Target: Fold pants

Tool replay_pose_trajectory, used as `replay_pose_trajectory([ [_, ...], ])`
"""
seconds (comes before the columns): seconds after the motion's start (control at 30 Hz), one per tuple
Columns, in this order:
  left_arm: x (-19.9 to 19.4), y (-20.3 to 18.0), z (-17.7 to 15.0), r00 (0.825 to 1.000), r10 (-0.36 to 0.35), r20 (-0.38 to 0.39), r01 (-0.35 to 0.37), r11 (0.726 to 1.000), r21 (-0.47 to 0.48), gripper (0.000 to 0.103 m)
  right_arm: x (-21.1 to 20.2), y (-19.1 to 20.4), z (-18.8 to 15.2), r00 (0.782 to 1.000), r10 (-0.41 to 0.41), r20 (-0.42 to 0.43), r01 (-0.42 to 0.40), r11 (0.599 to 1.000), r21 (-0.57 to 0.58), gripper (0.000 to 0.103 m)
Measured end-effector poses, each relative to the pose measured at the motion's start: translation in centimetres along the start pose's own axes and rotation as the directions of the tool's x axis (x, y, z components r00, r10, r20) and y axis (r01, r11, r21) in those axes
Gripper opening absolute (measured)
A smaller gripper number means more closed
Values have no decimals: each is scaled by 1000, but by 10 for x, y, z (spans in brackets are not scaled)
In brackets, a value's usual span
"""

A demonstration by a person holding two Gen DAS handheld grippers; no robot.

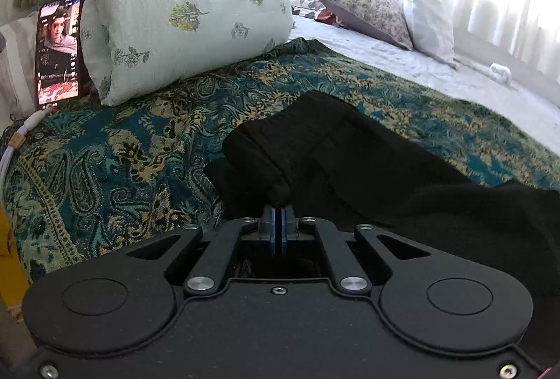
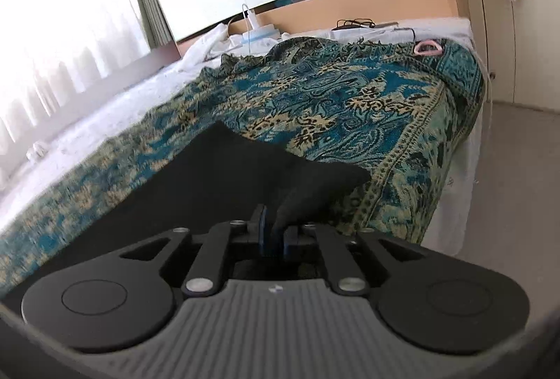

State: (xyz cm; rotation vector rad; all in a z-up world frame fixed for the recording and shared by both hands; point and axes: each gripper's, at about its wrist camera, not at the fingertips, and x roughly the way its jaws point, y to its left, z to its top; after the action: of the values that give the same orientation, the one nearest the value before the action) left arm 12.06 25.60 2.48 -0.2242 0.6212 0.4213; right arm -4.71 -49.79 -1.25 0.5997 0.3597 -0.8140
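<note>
Black pants (image 1: 350, 162) lie on a teal and gold paisley bedspread (image 1: 115, 154). In the left wrist view my left gripper (image 1: 279, 209) is shut on a bunched edge of the pants near the ribbed waistband, lifting it slightly. In the right wrist view my right gripper (image 2: 274, 225) is shut on a pinched fold of the same pants (image 2: 224, 176), near a corner of a leg end. The cloth hides the fingertips of both grippers.
A floral quilt bundle (image 1: 182, 0) and a lit phone (image 1: 58, 51) with a charging cable stand at the far left. Pillows (image 1: 378, 11) lie by the window. The bed's edge (image 2: 451, 190) and bare floor (image 2: 518, 204) are to the right. A pink ring (image 2: 427, 48) lies on the bedspread's far end.
</note>
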Motion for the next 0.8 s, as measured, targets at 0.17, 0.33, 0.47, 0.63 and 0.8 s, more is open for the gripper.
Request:
replay_pose_trajectory([
  [0.17,1,-2,-3,1000,7,2,-7,1000,15,6,-14,-13,-2,999,41,34,-44,997,64,53],
  [0.33,2,-1,-6,1000,10,5,-10,1000,16,8,-39,-7,-12,990,-19,139,12,999,51,78],
  [0.47,2,-1,-6,1000,12,4,-12,1000,20,8,-38,-9,-12,994,-10,113,5,999,47,78],
  [0.63,3,-2,-7,1000,17,5,-17,1000,17,8,-11,3,-2,999,35,17,-35,999,-19,70],
  [0.8,4,-4,-10,1000,26,16,-26,999,24,8,32,13,8,991,113,-65,-114,993,-20,63],
])
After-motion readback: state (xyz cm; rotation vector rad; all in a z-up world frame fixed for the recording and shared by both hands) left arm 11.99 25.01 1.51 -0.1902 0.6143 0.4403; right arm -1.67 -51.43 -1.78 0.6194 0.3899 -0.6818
